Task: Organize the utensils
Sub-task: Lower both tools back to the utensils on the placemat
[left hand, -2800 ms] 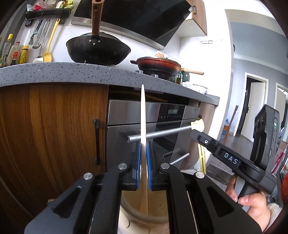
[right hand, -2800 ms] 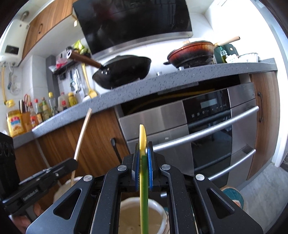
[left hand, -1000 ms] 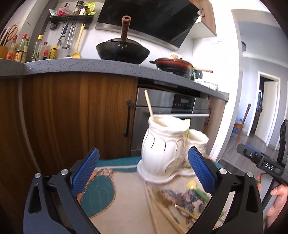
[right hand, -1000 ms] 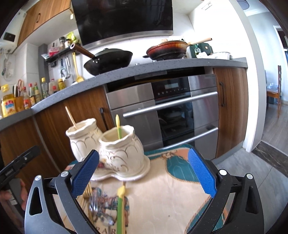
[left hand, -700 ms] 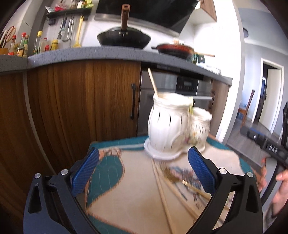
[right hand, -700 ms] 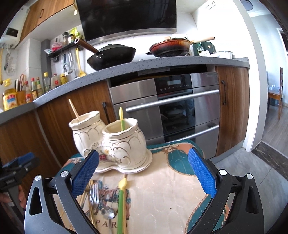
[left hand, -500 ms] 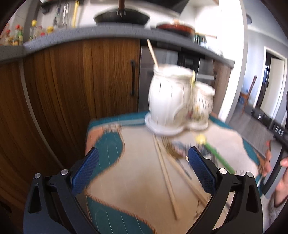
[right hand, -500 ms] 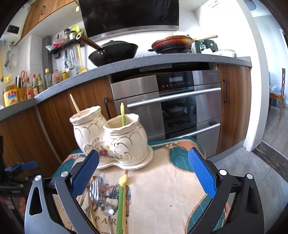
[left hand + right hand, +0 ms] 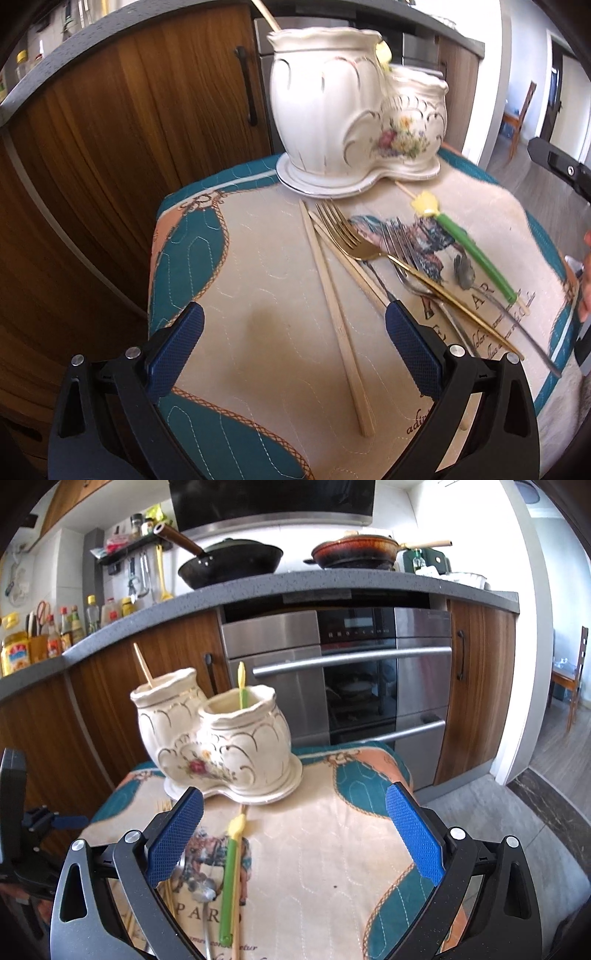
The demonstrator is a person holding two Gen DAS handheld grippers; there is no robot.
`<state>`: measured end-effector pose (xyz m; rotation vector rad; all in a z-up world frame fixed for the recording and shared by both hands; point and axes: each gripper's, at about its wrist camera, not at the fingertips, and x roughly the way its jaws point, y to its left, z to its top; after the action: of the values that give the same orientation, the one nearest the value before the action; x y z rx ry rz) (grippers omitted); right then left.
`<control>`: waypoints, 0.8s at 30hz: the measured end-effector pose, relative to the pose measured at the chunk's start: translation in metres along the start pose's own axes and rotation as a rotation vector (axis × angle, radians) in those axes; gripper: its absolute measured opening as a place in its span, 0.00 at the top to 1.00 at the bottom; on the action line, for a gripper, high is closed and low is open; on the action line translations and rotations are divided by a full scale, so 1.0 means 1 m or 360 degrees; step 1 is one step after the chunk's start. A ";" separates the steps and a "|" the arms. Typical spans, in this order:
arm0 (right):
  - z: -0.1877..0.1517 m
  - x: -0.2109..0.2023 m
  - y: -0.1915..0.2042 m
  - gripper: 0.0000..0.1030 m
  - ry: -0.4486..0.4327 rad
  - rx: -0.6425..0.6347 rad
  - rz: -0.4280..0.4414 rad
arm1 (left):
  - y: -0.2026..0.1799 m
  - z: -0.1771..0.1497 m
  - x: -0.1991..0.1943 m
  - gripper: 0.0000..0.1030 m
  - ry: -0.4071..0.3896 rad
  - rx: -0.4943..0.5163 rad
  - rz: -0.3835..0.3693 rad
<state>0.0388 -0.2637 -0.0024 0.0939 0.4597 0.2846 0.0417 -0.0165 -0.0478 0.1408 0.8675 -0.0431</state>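
Both claws, left [image 9: 293,349] and right [image 9: 293,834], are released and empty. The chopsticks [image 9: 334,306] and forks [image 9: 354,243] lie crossed on the surface near the holder [image 9: 343,110]. Grasping one piece may drag its neighbours.

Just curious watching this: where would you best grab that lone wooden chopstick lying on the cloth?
Grip the wooden chopstick around mid-shaft, coming straight down with the left gripper, fingers straddling it crosswise. It lies flat and apart from the forks there.
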 end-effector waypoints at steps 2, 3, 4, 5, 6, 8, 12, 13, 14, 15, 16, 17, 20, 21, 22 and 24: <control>-0.001 0.003 0.000 0.05 0.0025 -0.0003 0.0002 | -0.002 0.001 0.005 0.18 0.0041 0.0013 -0.0019; -0.002 0.004 0.001 0.05 0.0034 -0.0008 0.0000 | -0.003 0.002 0.009 0.25 0.0077 0.0022 -0.0044; -0.003 0.004 0.001 0.05 0.0040 -0.0012 -0.0001 | -0.004 0.003 0.010 0.28 0.0097 0.0028 -0.0062; -0.003 0.005 0.002 0.05 0.0049 -0.0017 0.0001 | -0.006 0.003 0.011 0.34 0.0110 0.0035 -0.0075; -0.004 0.006 0.003 0.05 0.0054 -0.0020 0.0004 | -0.007 0.004 0.013 0.41 0.0133 0.0048 -0.0093; -0.005 0.007 0.004 0.05 0.0068 -0.0032 0.0014 | -0.009 0.006 0.018 0.52 0.0167 0.0062 -0.0115; -0.009 0.013 0.009 0.05 0.0114 -0.0085 0.0008 | -0.006 0.009 0.019 0.76 0.0200 0.0039 -0.0161; -0.010 0.014 0.010 0.05 0.0124 -0.0098 0.0006 | -0.005 0.011 0.021 0.79 0.0203 0.0034 -0.0159; -0.011 0.015 0.010 0.05 0.0130 -0.0104 0.0009 | -0.002 0.012 0.021 0.85 0.0204 0.0023 -0.0160; -0.011 0.016 0.011 0.05 0.0136 -0.0108 0.0013 | 0.002 0.013 0.022 0.91 0.0205 0.0003 -0.0161; -0.011 0.016 0.011 0.05 0.0141 -0.0110 0.0017 | 0.004 0.013 0.023 0.93 0.0206 -0.0008 -0.0159; -0.012 0.017 0.011 0.05 0.0150 -0.0112 0.0021 | 0.007 0.013 0.023 0.94 0.0207 -0.0022 -0.0171; -0.013 0.019 0.014 0.05 0.0173 -0.0128 0.0031 | 0.011 0.010 0.021 0.94 0.0207 -0.0030 -0.0180; -0.013 0.019 0.015 0.05 0.0183 -0.0136 0.0035 | 0.013 0.008 0.020 0.94 0.0205 -0.0030 -0.0181; -0.014 0.019 0.016 0.05 0.0192 -0.0142 0.0042 | 0.015 0.006 0.018 0.94 0.0200 -0.0037 -0.0178; -0.015 0.020 0.019 0.05 0.0217 -0.0160 0.0056 | 0.018 0.003 0.013 0.94 0.0181 -0.0047 -0.0162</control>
<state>0.0443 -0.2392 -0.0210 -0.0157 0.5788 0.3493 0.0540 0.0009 -0.0540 0.0718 0.9881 -0.1182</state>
